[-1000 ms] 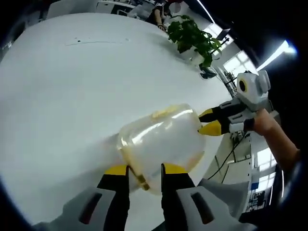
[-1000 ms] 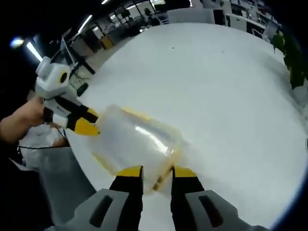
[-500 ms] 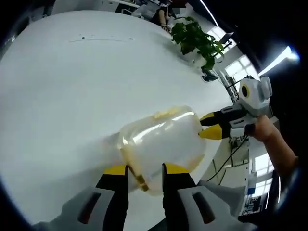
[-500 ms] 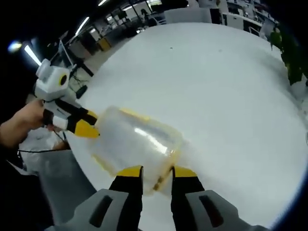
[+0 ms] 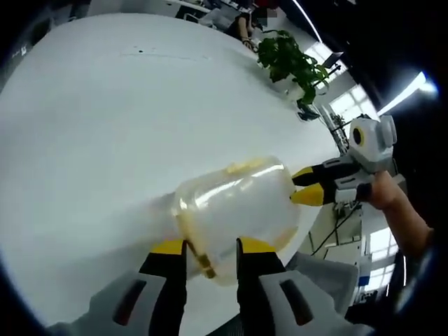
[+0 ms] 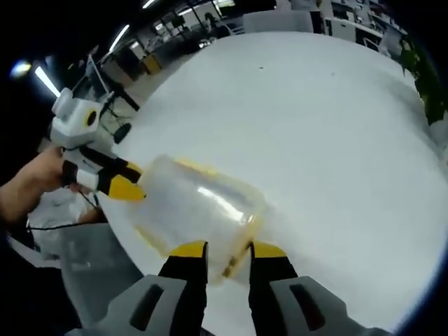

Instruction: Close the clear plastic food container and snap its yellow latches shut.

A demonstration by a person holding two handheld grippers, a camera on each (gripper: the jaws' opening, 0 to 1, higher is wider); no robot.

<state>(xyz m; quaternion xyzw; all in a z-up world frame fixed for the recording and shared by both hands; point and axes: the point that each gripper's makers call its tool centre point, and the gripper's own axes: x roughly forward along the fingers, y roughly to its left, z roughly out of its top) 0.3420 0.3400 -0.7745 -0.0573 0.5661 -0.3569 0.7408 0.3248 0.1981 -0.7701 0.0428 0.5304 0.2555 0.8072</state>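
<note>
The clear plastic food container (image 5: 234, 210) lies on its side near the edge of the white table (image 5: 105, 105), lid on, with yellow trim. My left gripper (image 5: 210, 246) is shut on the yellow latch (image 5: 204, 262) at the container's near end. From the right, my right gripper (image 5: 302, 187) meets the far end with its yellow tips. In the right gripper view the container (image 6: 199, 210) shows from the other side. There my right gripper (image 6: 227, 248) is shut on the yellow latch (image 6: 231, 264), and the left gripper (image 6: 129, 183) touches the opposite end.
A leafy potted plant (image 5: 290, 63) stands at the table's far side. The table edge runs just beyond the container, with a grey chair (image 6: 91, 259) and floor below. A person's hand (image 5: 385, 192) holds the right gripper. Broad bare tabletop (image 6: 336, 126) lies behind.
Both views have drifted slightly with the hands. The container and both grips look unchanged.
</note>
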